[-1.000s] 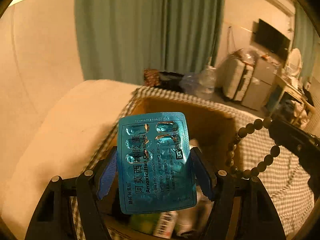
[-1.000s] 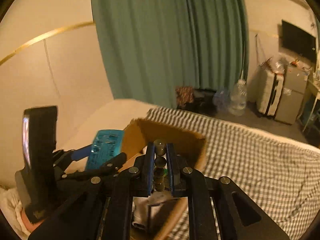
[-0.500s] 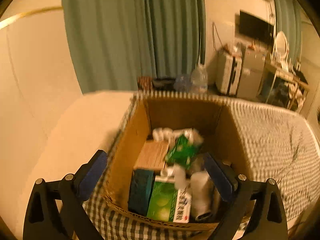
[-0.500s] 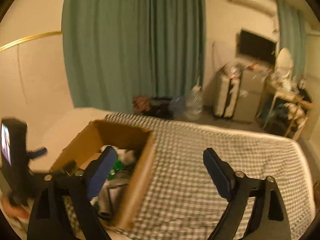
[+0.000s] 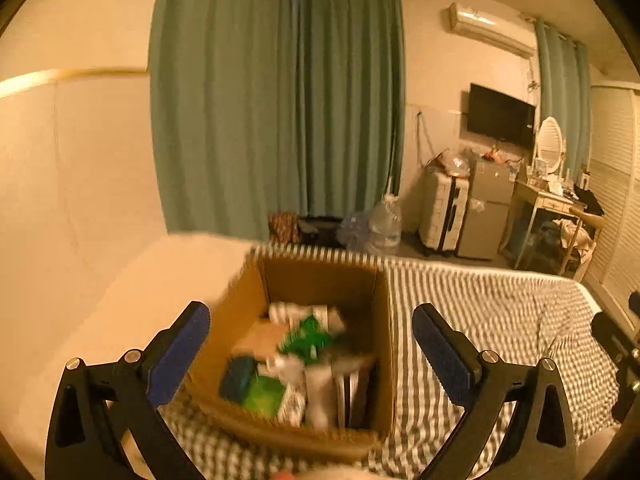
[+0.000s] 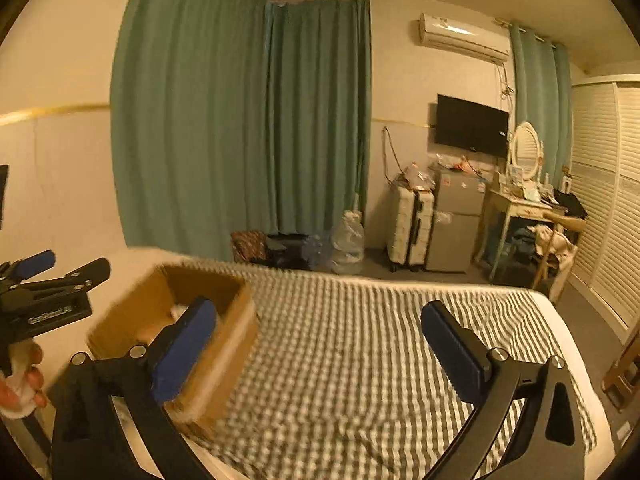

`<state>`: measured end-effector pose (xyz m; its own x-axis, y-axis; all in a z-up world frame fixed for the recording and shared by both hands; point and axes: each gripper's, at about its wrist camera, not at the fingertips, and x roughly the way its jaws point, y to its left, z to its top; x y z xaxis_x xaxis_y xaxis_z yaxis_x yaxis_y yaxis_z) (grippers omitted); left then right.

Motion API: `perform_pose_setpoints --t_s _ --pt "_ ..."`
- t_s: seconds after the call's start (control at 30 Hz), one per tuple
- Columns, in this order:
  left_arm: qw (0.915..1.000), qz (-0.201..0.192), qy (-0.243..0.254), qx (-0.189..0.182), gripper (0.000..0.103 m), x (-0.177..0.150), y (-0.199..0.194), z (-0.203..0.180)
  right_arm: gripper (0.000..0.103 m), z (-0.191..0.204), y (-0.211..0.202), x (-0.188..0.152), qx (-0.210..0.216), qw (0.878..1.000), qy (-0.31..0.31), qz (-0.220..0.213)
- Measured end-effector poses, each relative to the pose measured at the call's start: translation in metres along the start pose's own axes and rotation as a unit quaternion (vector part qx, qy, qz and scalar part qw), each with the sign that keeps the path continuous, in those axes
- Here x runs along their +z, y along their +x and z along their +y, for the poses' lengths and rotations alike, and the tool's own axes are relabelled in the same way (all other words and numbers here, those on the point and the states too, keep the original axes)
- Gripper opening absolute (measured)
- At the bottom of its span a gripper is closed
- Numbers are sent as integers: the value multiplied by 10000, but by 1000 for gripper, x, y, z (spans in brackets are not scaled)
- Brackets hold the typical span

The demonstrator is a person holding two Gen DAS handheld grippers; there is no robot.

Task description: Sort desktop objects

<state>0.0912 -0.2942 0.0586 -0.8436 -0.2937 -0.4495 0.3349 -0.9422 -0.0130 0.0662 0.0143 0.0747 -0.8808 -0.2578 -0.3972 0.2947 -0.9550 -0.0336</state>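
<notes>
Writing: white letters stand on the black body of the left claw (image 6: 40, 276) in the right wrist view, but they are too blurred to read; the packs in the box show no readable label.
Left claw (image 5: 310, 336): its two blue pads stand wide and its jaws are opening; nothing is pressed between them, and the box is seen behind the gap.
Right claw (image 6: 320, 332): its two blue pads stand wide and its jaws are opening; nothing is between them, only the bed cover behind.
Cardboard box (image 5: 320, 276): one, open on top, standing on the bed near the bed's left edge.
Things in the box: green packs (image 5: 306, 338), at least two; one dark blue pack (image 5: 238, 372); some white items; blur hides the exact count.
Bed (image 6: 360, 344): one, with a grey and white checked cover.
Hand (image 6: 22, 384): one, holding the handle of the left claw at the picture's left edge.
Curtains (image 6: 240, 120): green, two places on the walls.
Television (image 6: 472, 126): one, dark, on the wall.
Air conditioner (image 6: 462, 38): one, white, above the television.
Suitcase (image 6: 412, 228): one, white, beside a small grey fridge (image 6: 454, 224).
</notes>
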Motion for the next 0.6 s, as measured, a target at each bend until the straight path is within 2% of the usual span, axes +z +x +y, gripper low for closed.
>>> perform_pose_setpoints --t_s 0.1,0.2,0.47,0.6 --pt "9998 158 83 44 103 -38 9 -5 102 0 27 -43 14 9972 49 745" --pt "9991 281 290 103 103 -51 16 -13 102 2 40 -68 -36 9942 14 1075" --pt "9991 168 394 -12 103 -46 4 -18 102 7 38 -63 -17 9950 64 995" --pt "9988 269 399 -53 103 -49 9 -18 102 9 40 -62 -69 9946 104 1031"
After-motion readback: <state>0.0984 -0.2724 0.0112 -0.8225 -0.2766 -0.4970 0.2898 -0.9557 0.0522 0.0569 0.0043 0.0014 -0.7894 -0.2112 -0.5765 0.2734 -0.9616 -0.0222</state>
